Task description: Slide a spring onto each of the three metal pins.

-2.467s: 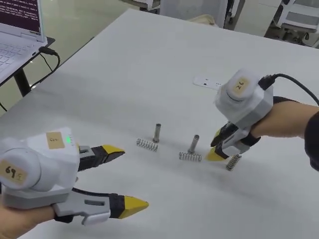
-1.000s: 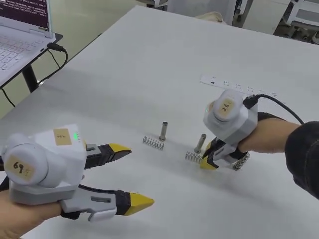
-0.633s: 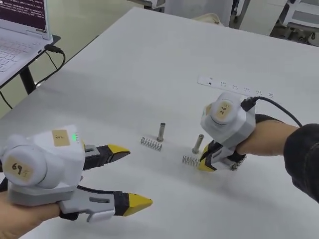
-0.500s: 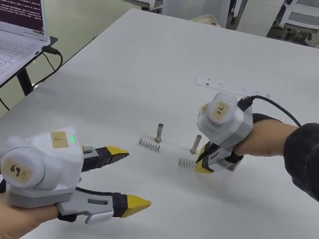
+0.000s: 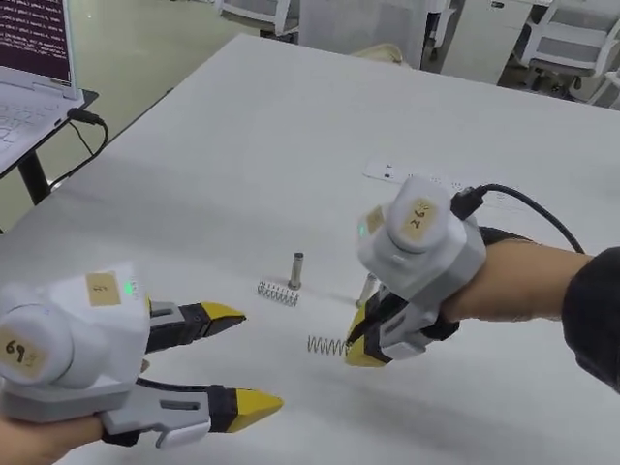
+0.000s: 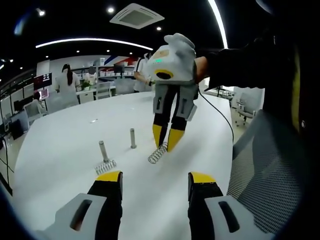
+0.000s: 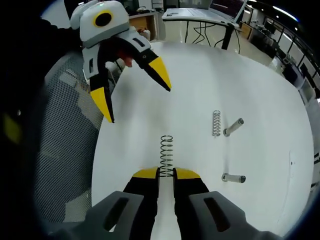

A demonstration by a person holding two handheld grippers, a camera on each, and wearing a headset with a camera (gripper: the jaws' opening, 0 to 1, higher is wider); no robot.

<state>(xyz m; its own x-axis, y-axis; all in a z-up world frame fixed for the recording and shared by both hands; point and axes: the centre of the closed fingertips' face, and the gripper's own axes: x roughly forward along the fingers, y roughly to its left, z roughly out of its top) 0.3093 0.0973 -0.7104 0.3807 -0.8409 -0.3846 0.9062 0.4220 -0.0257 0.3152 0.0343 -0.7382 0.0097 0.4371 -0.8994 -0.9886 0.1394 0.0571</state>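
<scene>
My right gripper (image 5: 361, 351) is shut on one end of a spring (image 5: 326, 345), which sticks out to the left low over the white table (image 5: 242, 145). The right gripper view has that spring (image 7: 166, 152) reaching forward from my right gripper (image 7: 166, 173). A metal pin (image 5: 296, 268) stands upright with a second spring (image 5: 278, 293) lying at its foot. Another pin (image 5: 367, 287) peeks out just behind the right gripper. My left gripper (image 5: 240, 356) hovers open at the near left, holding nothing. In the left gripper view, my left gripper (image 6: 155, 177) faces both pins (image 6: 132, 138) (image 6: 103, 150).
A white power strip (image 5: 426, 179) lies farther back on the table, and a black cable (image 5: 523, 199) runs from the right gripper. A laptop (image 5: 29, 58) stands on a stand off the table's left edge. Office chairs stand beyond the far edge.
The right gripper has taken the spring that lay beside the nearer pin and drawn it away from the pin, toward me and to the left. The left gripper stays open.
</scene>
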